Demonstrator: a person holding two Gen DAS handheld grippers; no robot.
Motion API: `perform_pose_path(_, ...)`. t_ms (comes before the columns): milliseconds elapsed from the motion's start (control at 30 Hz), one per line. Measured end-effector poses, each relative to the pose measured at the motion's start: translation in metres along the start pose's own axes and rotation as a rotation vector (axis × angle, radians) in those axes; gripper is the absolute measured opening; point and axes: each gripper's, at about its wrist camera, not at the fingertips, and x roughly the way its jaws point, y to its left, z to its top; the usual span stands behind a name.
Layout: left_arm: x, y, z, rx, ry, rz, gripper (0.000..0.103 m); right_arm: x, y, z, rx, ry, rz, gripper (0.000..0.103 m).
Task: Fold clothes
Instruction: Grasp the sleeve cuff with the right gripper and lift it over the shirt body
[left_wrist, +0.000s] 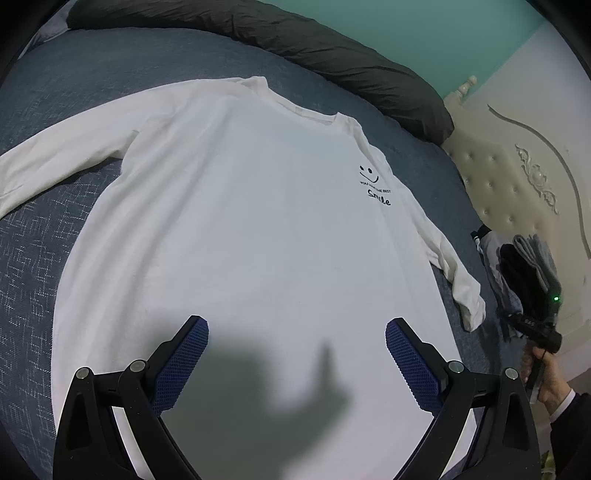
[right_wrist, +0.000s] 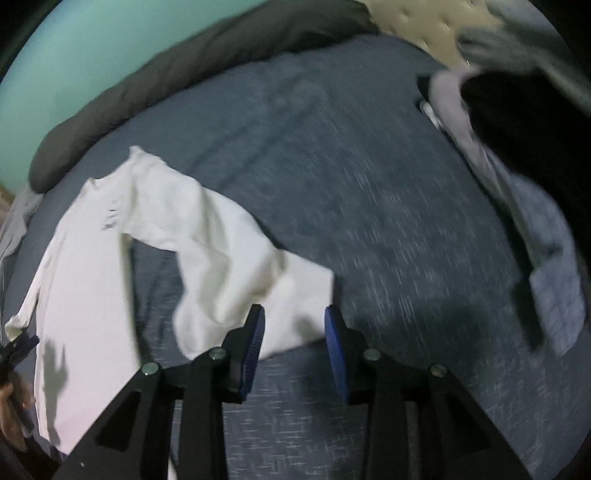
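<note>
A white shirt (left_wrist: 251, 221) lies flat, front up, on the blue bed (left_wrist: 44, 251), sleeves out to both sides. The left gripper (left_wrist: 297, 332) hovers over its hem, jaws spread wide and empty. The right gripper (right_wrist: 294, 321) is above the sleeve (right_wrist: 229, 258) cuff, jaws partly apart, gripping nothing

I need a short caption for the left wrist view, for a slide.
White long-sleeved shirt spread flat on a blue bed, open left hand-held gripper above its hem.
</note>
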Motion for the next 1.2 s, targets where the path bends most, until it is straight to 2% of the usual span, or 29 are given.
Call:
perform_pose_path(133, 0.002, 0.0, 0.0, 0.004, 0.005, 0.002, 0.099, 0.022, -0.007, -0.004, 0.05, 0.027, -0.025, 0.034)
perform_pose_path(300, 0.003, 0.003, 0.0, -0.001, 0.008, 0.007, 0.099, 0.035, -0.001, -0.001, 0.07, 0.002, 0.043, 0.034)
perform_pose_path(333, 0.003, 0.003, 0.0, -0.002, 0.008, 0.008, 0.099, 0.036, 0.001, -0.001, 0.066, -0.003, 0.05, 0.029)
perform_pose_path(400, 0.003, 0.004, 0.0, -0.002, 0.01, 0.007, 0.099, 0.032, 0.007, 0.001, 0.046, -0.008, 0.036, 0.007)
perform_pose_path(500, 0.003, 0.003, 0.0, 0.001, 0.011, 0.006, 0.099, 0.018, 0.01, 0.006, 0.025, -0.038, 0.001, 0.002)
perform_pose_path(833, -0.001, 0.001, -0.001, 0.01, 0.005, 0.006, 0.099, -0.082, -0.033, 0.033, 0.043, -0.273, -0.206, 0.002)
perform_pose_path(1000, 0.001, 0.001, -0.001, 0.011, 0.008, 0.007, 0.099, -0.105, -0.05, 0.028, 0.054, -0.307, -0.265, 0.002)
perform_pose_path(1133, 0.002, 0.001, -0.002, 0.016, 0.014, 0.007, 0.099, -0.095, -0.062, 0.023, 0.072, -0.282, -0.306, 0.002)
perform_pose_path(1200, 0.001, 0.001, -0.001, 0.018, 0.013, 0.008, 0.099, -0.103, -0.071, 0.02, 0.103, -0.324, -0.319, 0.002)
